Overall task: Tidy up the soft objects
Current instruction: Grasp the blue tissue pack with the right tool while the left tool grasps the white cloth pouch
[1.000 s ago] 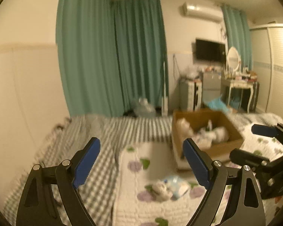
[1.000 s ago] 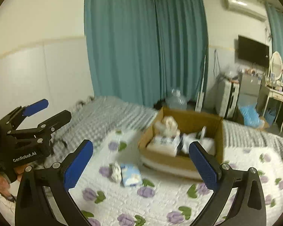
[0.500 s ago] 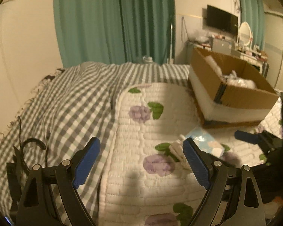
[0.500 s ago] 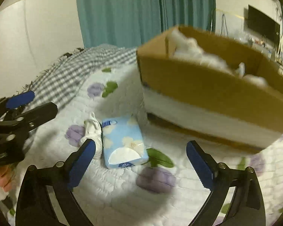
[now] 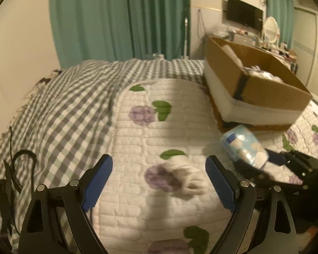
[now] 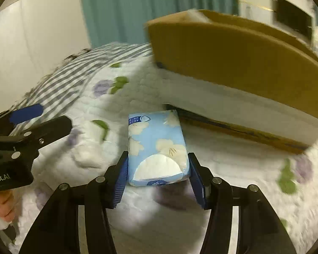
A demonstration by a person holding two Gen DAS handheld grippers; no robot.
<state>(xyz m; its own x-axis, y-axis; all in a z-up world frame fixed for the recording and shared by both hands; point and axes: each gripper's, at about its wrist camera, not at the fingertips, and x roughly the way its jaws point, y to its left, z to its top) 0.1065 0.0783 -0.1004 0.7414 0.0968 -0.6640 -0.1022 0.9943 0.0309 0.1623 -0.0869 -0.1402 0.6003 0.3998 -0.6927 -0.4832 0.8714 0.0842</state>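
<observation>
A blue flower-print tissue pack (image 6: 159, 148) sits between the pads of my right gripper (image 6: 159, 175), which is shut on it and holds it just above the quilt; the pack also shows in the left wrist view (image 5: 242, 149). My left gripper (image 5: 159, 182) is open, low over the quilt, with a rolled white cloth (image 5: 186, 175) between its fingers near the right one. The cloth also shows, blurred, in the right wrist view (image 6: 85, 153). A cardboard box (image 5: 256, 89) holding white soft things stands on the bed behind.
The bed carries a white quilt with purple flowers (image 5: 159, 127) and a grey checked blanket (image 5: 59, 114) to the left. A black cable (image 5: 23, 158) lies on the blanket. Teal curtains, a dresser and a TV stand behind the bed.
My right gripper closed on the tissue pack and lifted it slightly. My left gripper moved forward so the white cloth now lies between its open fingers.
</observation>
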